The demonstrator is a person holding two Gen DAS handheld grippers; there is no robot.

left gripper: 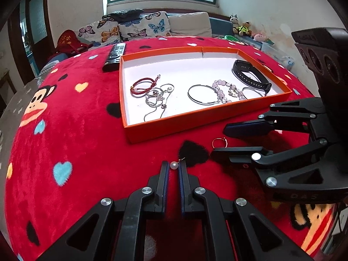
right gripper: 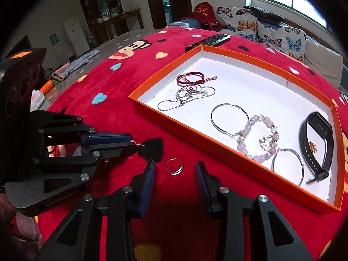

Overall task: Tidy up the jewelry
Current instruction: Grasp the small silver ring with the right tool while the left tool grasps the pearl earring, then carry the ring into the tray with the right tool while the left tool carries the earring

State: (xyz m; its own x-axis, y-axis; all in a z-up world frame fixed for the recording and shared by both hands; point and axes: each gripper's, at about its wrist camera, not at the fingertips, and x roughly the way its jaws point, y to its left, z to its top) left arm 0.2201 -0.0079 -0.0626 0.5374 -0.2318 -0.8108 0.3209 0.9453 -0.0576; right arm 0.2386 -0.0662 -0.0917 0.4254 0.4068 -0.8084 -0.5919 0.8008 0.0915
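From the left wrist camera, the left gripper (left gripper: 173, 165) sits low over a red fleece blanket (left gripper: 87, 152) printed with hearts and cartoon monkeys, its two fingers drawn close on a pearl earring (left gripper: 173, 165), with the pearl pinched between the tips and a thin gold hook poking out toward the upper right. Just ahead and to the right, a small gold ring (left gripper: 219, 142) lies on the blanket between the spread fingers of the right gripper (left gripper: 217, 141), which reaches in from the right edge. Beyond both is a shallow orange tray (left gripper: 195, 117) with a white floor, holding a red cord bracelet (left gripper: 141, 87), a tangle of silver chain (left gripper: 157, 100), a silver hoop (left gripper: 201, 94), a pale pink bead bracelet (left gripper: 221, 92) and a black watch band (left gripper: 250, 76). A black remote control (left gripper: 115, 56) lies just behind the tray's far left corner. From the right wrist camera, the right gripper (right gripper: 175, 168) has its jaws wide apart, one finger on each side of the ring (right gripper: 174, 167), neither touching it. The left gripper (right gripper: 134, 144) comes in from the left with its fingers nearly together, only the earring's gold hook (right gripper: 141, 145) showing at the tips, over a black heart on the blanket (right gripper: 108, 113). The tray (right gripper: 174, 128) lies to the right, near the ring, with the same jewelry inside.
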